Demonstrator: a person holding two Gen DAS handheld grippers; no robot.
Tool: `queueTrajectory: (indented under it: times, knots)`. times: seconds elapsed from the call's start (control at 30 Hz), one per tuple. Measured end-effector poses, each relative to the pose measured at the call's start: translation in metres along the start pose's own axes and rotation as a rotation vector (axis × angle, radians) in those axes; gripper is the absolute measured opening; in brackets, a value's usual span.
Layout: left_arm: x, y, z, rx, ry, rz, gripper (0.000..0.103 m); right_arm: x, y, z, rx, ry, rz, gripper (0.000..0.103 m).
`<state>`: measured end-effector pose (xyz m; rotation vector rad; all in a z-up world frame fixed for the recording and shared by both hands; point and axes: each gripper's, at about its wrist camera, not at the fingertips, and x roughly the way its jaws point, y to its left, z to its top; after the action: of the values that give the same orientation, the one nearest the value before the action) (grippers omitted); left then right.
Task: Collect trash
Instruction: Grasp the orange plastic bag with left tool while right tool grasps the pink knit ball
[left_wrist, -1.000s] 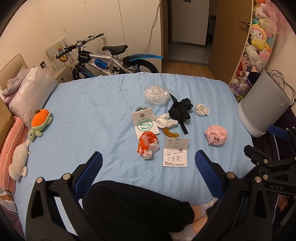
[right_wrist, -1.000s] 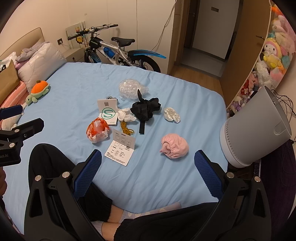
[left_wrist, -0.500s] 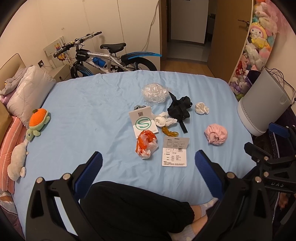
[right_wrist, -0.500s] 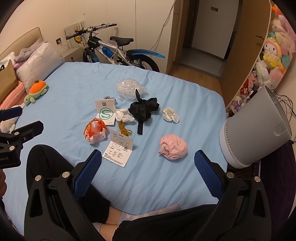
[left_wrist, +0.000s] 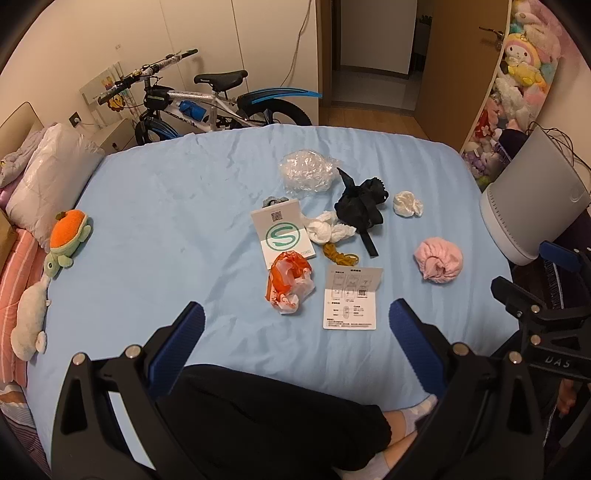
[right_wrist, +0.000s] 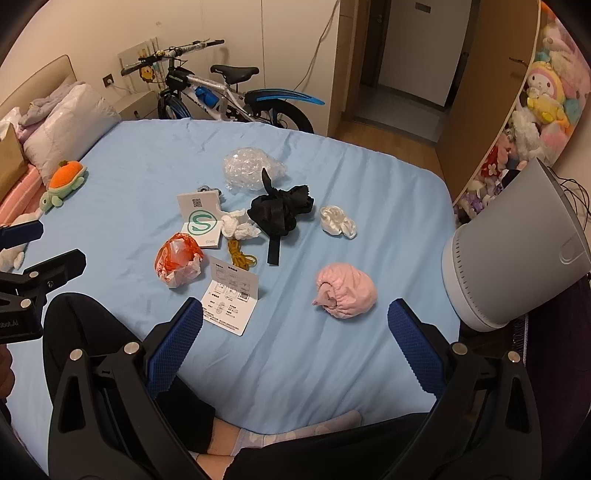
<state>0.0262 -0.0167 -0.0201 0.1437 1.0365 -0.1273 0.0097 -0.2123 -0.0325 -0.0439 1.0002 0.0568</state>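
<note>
Both hand-held grippers, left (left_wrist: 295, 328) and right (right_wrist: 294, 325), are being held wide open and empty; the pink bundle (right_wrist: 345, 294) nearest the grey bin (right_wrist: 517, 254) is best being approached first.

The left claw (left_wrist: 295, 325) hangs wide apart and empty over the blue bed (left_wrist: 166, 221). Just ahead lie an orange bag (left_wrist: 290, 282) and a leaflet (left_wrist: 352, 297). Farther ahead lies a black cloth (left_wrist: 360, 206); ahead to the right, a pink bundle (left_wrist: 439, 264) and a grey bin (left_wrist: 532, 206).
</note>
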Motion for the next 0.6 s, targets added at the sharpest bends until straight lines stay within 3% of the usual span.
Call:
queueTrajectory:
  times: [0.6]
  knots:
    - [0.105,0.01,0.014,-0.018,0.146,-0.003,0.099,0.099,-0.026,0.009,0.052,0.12,-0.038,0.097]
